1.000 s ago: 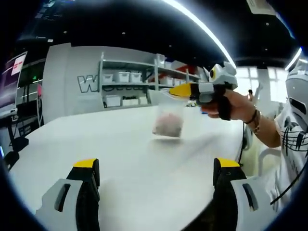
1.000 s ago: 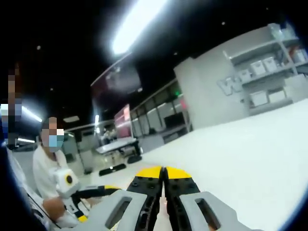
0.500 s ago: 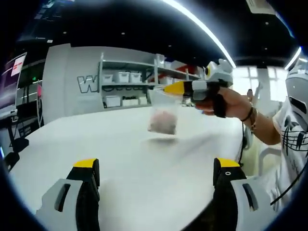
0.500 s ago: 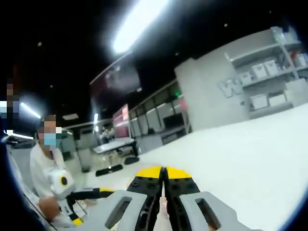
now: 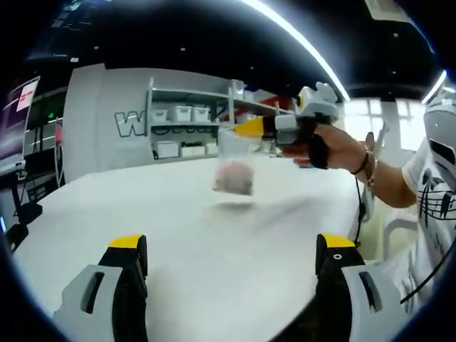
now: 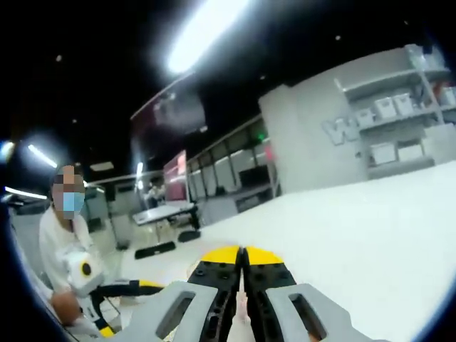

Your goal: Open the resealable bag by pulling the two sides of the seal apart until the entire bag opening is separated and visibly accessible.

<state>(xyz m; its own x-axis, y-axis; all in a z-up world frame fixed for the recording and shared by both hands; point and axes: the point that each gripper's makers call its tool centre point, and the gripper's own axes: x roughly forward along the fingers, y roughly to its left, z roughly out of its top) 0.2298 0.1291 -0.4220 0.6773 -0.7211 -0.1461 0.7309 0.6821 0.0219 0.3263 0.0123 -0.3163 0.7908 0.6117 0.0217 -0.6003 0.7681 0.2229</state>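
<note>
So starting on the left side: the left gripper (image 5: 228, 281) is sitting low over the white worktop (image 5: 178, 235) with its jaws wide apart, nothing between them. Further along, out over the middle of the worktop, the resealable bag (image 5: 235, 160) is hanging in the air, clear plastic with something pinkish bunched in the bottom. It's dangling off the yellow tips of the right gripper (image 5: 249, 130), which is coming in from the right side of the left gripper view with a hand (image 5: 335, 149) wrapped round it. In the right gripper view those jaws are pressed together, yellow tips touching, and I'm reading that as them pinching the top edge of the bag, though the film itself is pretty much impossible to make out there.

Handling-wise I'm guessing this thing is light and floppy. Thin clear film, a bit slick, all the weight sitting in the bottom lump, so it's probably going to swing and twist if you move fast. The seal strip along the top looks like the only stiffer part. I'd say the free gripper needs to be grabbing the opposite lip just above the seal, near the pinch point, taking one layer only, then pulling straight away. Grab both layers and nothing opens. Seal isn't separated yet as far as I can tell.
</note>
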